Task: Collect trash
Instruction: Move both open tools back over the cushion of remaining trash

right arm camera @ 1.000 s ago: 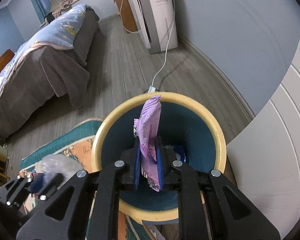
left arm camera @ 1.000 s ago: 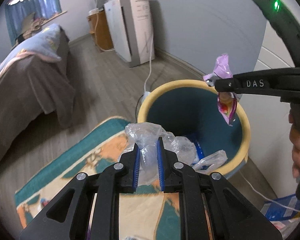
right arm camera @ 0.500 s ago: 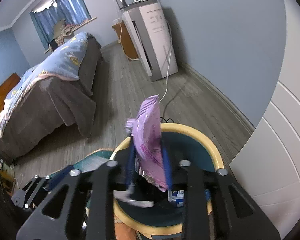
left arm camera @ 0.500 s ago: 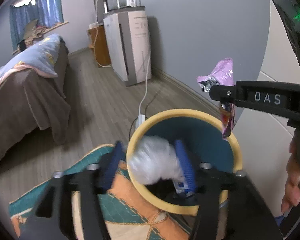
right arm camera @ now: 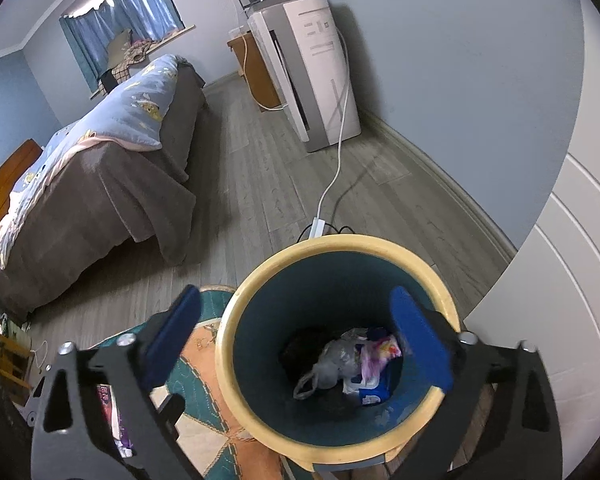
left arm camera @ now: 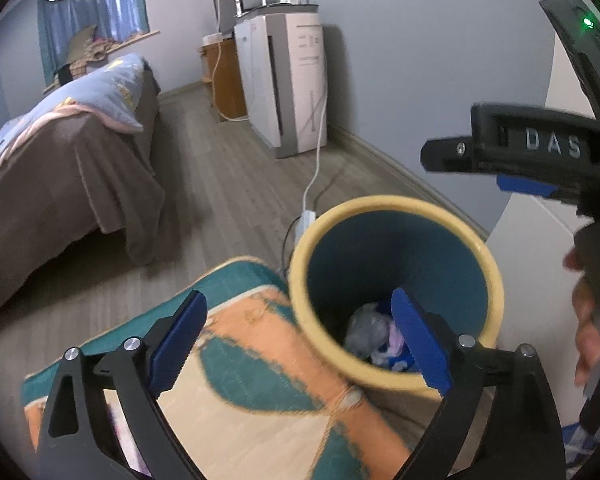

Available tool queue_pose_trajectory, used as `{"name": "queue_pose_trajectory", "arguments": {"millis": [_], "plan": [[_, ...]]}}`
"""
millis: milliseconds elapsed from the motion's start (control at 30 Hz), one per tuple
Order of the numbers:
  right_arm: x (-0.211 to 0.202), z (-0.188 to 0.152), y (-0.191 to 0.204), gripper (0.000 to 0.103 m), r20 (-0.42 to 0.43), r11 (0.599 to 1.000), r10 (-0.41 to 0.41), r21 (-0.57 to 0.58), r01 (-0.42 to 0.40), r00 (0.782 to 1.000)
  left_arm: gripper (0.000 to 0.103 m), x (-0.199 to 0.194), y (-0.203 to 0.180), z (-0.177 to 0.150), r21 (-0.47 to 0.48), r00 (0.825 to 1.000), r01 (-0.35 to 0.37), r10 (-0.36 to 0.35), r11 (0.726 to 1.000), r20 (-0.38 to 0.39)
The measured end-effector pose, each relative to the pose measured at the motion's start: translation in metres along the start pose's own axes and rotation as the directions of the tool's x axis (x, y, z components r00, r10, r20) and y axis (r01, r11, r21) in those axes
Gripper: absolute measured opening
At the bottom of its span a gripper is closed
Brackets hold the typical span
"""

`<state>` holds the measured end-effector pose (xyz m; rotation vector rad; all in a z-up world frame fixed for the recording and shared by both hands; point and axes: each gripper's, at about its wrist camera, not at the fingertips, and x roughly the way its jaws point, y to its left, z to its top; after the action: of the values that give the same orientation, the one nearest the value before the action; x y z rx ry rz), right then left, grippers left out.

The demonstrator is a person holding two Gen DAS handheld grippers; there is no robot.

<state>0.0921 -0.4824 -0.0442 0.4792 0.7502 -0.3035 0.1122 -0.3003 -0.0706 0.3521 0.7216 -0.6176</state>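
The teal bin with a yellow rim stands on the floor below both grippers. My left gripper hangs over the bin's near-left edge, its jaws opening wide with nothing between the blue pads. My right gripper is above the bin, its jaws also opening and empty. At the bottom of the bin lie a crumpled clear plastic bag, a purple wrapper and a blue-and-white pack. From the left wrist view the bag and the right gripper's finger show.
An orange-and-teal rug lies beside the bin, with a pink printed item on it. A bed fills the left. A white appliance, its cable and a power strip stand behind. A white panelled door is on the right.
Both grippers went from shut to wide open. The plastic bag left the left jaws and the purple wrapper left the right jaws; both now lie in the bin.
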Motion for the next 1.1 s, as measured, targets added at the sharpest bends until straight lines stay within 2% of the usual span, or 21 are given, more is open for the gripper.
{"name": "queue_pose_trajectory", "arguments": {"millis": [233, 400, 700, 933, 1100], "plan": [[0.001, -0.005, 0.026, 0.097, -0.022, 0.999, -0.007, -0.048, 0.006, 1.0, 0.096, -0.025, 0.046, -0.023, -0.04, 0.997, -0.063, 0.061, 0.997, -0.047], [0.001, -0.01, 0.054, 0.097, -0.038, 0.992, -0.004, -0.127, 0.0, 0.999, 0.096, -0.049, 0.085, -0.041, -0.061, 0.988, -0.138, 0.133, 0.988, -0.079], [-0.005, -0.026, 0.111, 0.097, -0.032, 0.959, -0.004, -0.285, -0.005, 0.999, 0.097, -0.103, 0.157, -0.074, -0.162, 0.966, -0.251, 0.237, 0.954, -0.101], [-0.01, -0.039, 0.143, 0.097, -0.051, 0.941, -0.006, -0.338, -0.012, 0.999, 0.097, -0.112, 0.206, -0.107, -0.304, 0.947, -0.316, 0.283, 0.899, -0.149], [-0.012, -0.046, 0.163, 0.097, -0.068, 0.941, -0.005, -0.339, -0.019, 0.998, 0.097, -0.124, 0.22, -0.118, -0.299, 0.941, -0.337, 0.304, 0.893, -0.151]]}}
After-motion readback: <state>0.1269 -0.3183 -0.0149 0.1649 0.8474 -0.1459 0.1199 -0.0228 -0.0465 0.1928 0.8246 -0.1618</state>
